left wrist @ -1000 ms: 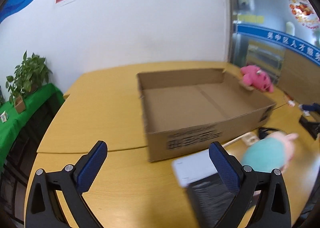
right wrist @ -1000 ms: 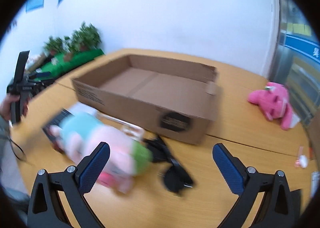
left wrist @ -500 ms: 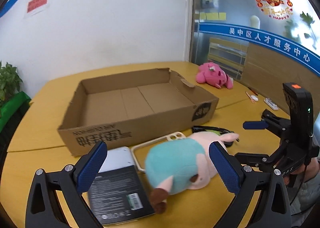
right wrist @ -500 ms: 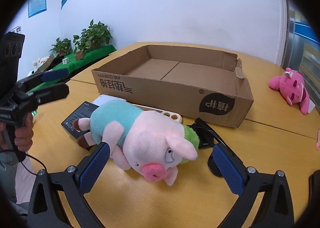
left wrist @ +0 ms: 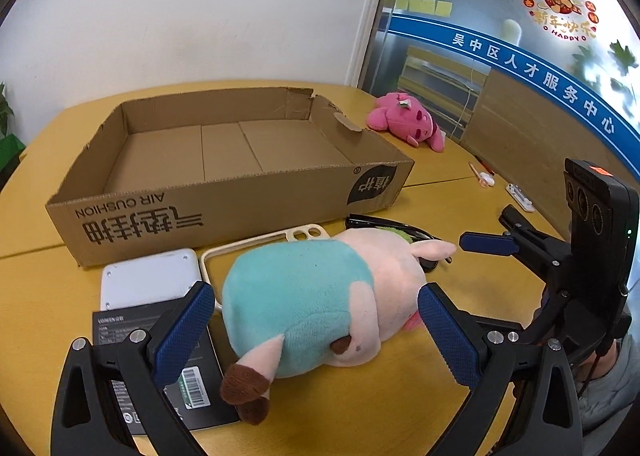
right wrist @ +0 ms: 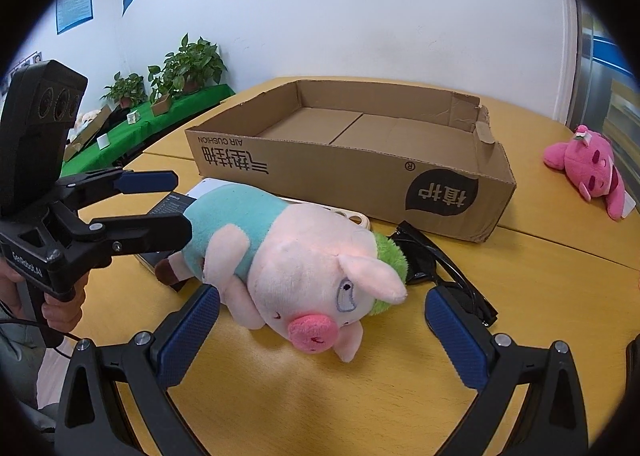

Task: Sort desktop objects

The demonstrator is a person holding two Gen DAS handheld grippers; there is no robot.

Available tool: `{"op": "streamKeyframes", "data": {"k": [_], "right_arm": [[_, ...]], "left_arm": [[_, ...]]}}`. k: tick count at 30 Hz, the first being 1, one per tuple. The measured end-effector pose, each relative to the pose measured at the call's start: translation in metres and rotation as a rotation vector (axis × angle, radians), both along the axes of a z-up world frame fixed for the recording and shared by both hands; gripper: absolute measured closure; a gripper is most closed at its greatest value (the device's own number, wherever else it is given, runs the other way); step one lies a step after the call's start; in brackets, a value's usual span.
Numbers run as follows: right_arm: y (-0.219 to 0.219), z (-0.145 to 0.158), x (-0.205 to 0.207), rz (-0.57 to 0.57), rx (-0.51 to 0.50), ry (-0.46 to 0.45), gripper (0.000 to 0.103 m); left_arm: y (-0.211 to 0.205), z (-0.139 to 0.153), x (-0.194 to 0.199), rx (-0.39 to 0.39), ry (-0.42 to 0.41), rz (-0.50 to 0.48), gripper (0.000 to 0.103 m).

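A plush pig in a teal shirt (left wrist: 316,296) (right wrist: 288,252) lies on its side on the yellow table, in front of an open, empty cardboard box (left wrist: 224,172) (right wrist: 352,152). My left gripper (left wrist: 312,320) is open, its pads on either side of the pig's rear end, not touching. My right gripper (right wrist: 320,320) is open around the pig's head end. Each gripper shows in the other's view: the right gripper (left wrist: 484,244), the left gripper (right wrist: 160,200). Black sunglasses (right wrist: 436,268) lie under the pig's head.
A black box (left wrist: 160,368), a white device (left wrist: 150,278) and a beige phone case (left wrist: 256,244) lie beside the pig. A pink plush (left wrist: 408,124) (right wrist: 588,168) lies right of the box. Small white items (left wrist: 518,196) sit at the table's right edge.
Both grippers have swung toward the pig and closed in on it from opposite ends. The pig now fills the gap between each pair of open fingers.
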State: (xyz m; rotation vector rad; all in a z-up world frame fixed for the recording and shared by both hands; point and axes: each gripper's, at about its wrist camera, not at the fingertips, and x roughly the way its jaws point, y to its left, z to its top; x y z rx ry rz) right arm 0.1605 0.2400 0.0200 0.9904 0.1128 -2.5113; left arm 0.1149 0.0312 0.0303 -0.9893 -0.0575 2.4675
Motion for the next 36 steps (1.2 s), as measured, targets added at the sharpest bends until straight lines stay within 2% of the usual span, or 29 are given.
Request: {"op": "streamKeyframes", "data": {"k": [6, 8, 11, 15, 17, 20, 21, 23, 25, 27, 29, 31, 33, 36], "right_arm": [[0.002, -0.001, -0.003, 0.027, -0.002, -0.008, 0.001], [0.004, -0.002, -0.007, 0.042, -0.003, -0.015, 0.001], [0.004, -0.003, -0.016, 0.062, 0.012, -0.010, 0.001], [-0.002, -0.009, -0.032, 0.171, -0.039, -0.026, 0.001], [-0.008, -0.020, -0.039, 0.217, -0.052, -0.071, 0.000], [-0.025, -0.027, -0.025, 0.232, 0.039, -0.033, 0.000], [-0.027, -0.026, -0.016, 0.248, 0.037, -0.035, 0.000], [-0.025, -0.022, -0.006, 0.265, -0.011, -0.058, 0.000], [-0.017, -0.014, 0.009, 0.311, -0.106, -0.091, 0.000], [-0.007, -0.006, 0.021, 0.336, -0.150, -0.079, 0.000], [0.006, -0.001, 0.024, 0.308, -0.175, -0.050, 0.000], [0.018, -0.003, 0.013, 0.239, -0.157, -0.044, 0.000], [0.018, -0.011, 0.002, 0.231, -0.101, -0.055, 0.000], [0.001, -0.037, -0.013, 0.244, -0.016, -0.137, 0.000]], "left_arm": [[-0.004, -0.016, -0.006, 0.067, -0.101, 0.003, 0.000], [-0.007, -0.026, -0.012, 0.094, -0.156, 0.019, 0.002], [-0.010, -0.033, -0.016, 0.126, -0.194, 0.030, 0.006], [-0.010, -0.035, -0.018, 0.100, -0.190, 0.029, 0.015], [-0.013, -0.036, -0.019, 0.118, -0.196, 0.019, 0.017], [-0.015, -0.037, -0.020, 0.110, -0.199, 0.004, 0.018], [-0.016, -0.036, -0.020, 0.110, -0.198, 0.001, 0.018], [-0.020, -0.035, -0.023, 0.118, -0.196, -0.011, 0.018], [-0.023, -0.035, -0.027, 0.132, -0.197, -0.028, 0.019], [-0.023, -0.034, -0.032, 0.164, -0.209, -0.075, 0.021], [-0.016, -0.034, -0.034, 0.161, -0.210, -0.109, 0.022], [-0.005, -0.034, -0.035, 0.143, -0.204, -0.150, 0.023], [0.005, -0.033, -0.035, 0.138, -0.206, -0.187, 0.023], [0.018, -0.031, -0.033, 0.111, -0.188, -0.218, 0.024]]}}
